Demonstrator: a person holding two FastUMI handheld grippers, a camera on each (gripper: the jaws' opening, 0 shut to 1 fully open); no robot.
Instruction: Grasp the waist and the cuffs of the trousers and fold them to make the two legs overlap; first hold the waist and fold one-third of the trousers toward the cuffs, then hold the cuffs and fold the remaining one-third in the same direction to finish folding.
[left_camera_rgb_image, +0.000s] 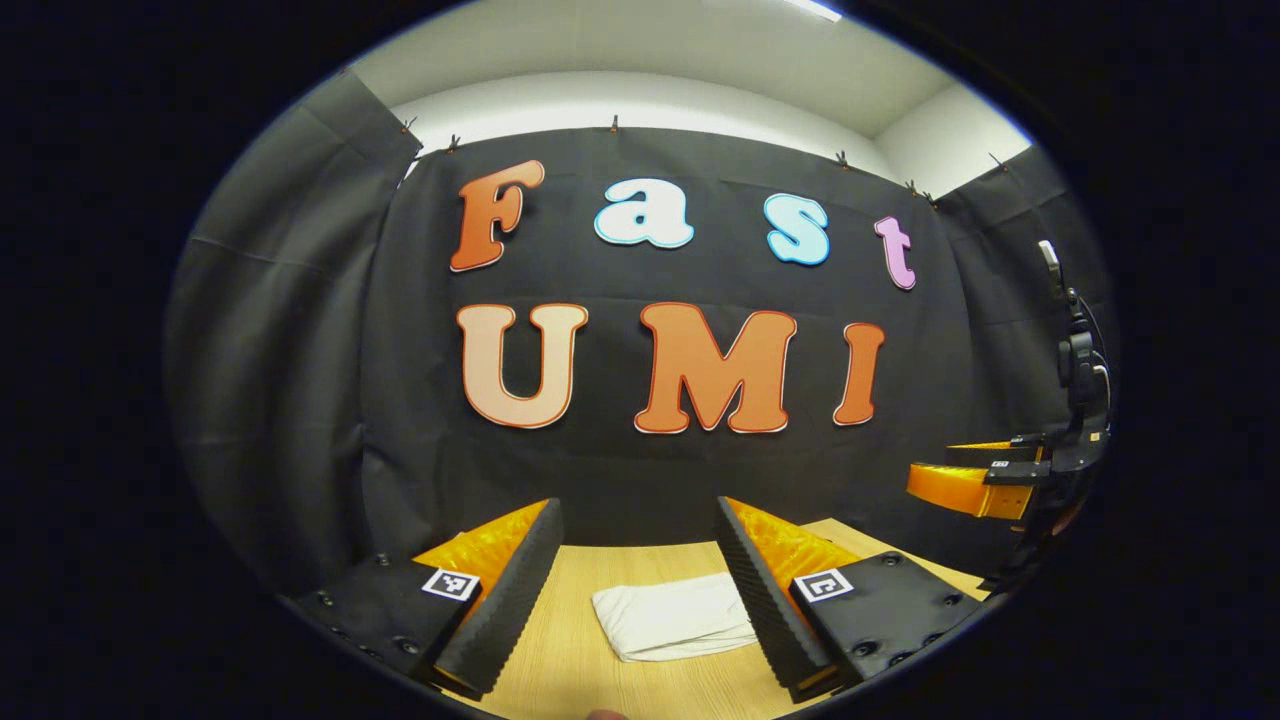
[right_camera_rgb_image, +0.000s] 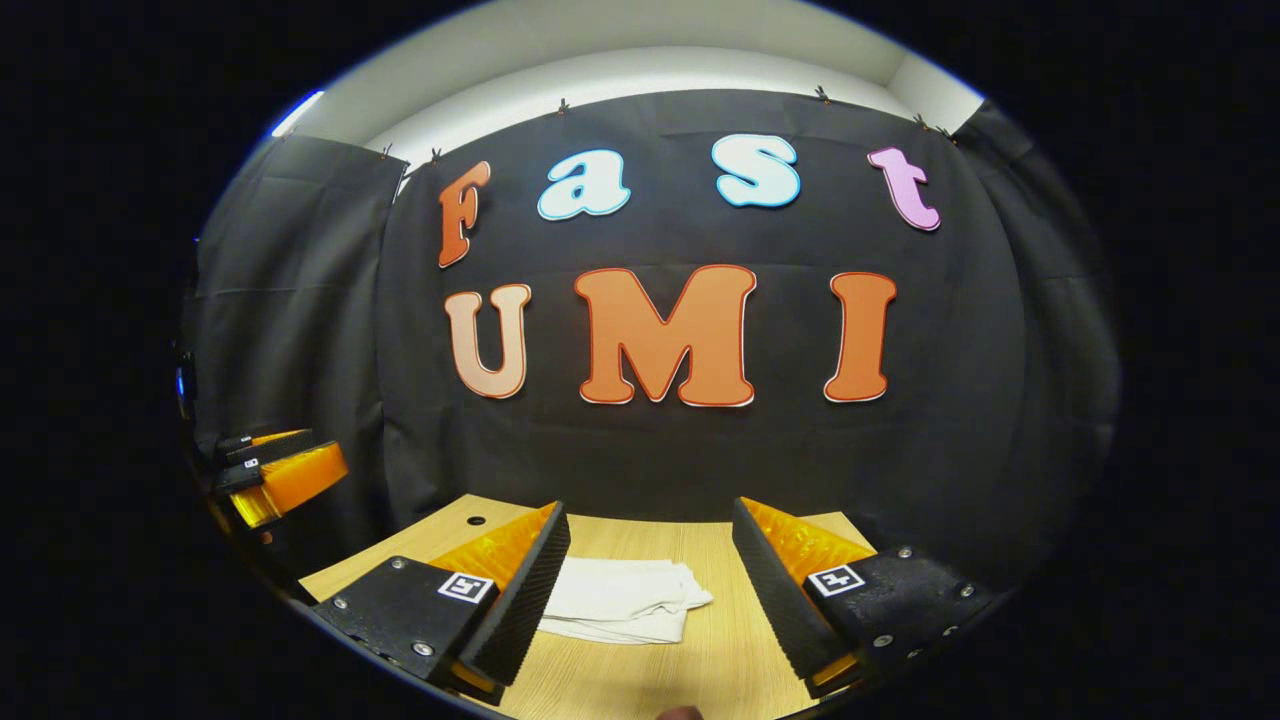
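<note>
- In the left gripper view the left gripper's (left_camera_rgb_image: 640, 590) right finger hid the right edge of the folded white cloth trousers (left_camera_rgb_image: 672, 617); waist and cuffs were indistinguishable
- The trousers lay as a flat, layered bundle on the light wooden table (left_camera_rgb_image: 560, 665); both the left gripper and the right gripper (right_camera_rgb_image: 650, 595) hung above it with jaws apart, holding nothing

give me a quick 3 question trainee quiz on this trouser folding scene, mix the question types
1. True or false: the left gripper is shut on the trousers.
2. The trousers lie on the wooden table as: A) spread flat at full length, B) a compact folded stack, C) hanging off the edge.
3. Fill in: the right gripper has its jaws ____.

Key: 1 false; 2 B; 3 open
</note>
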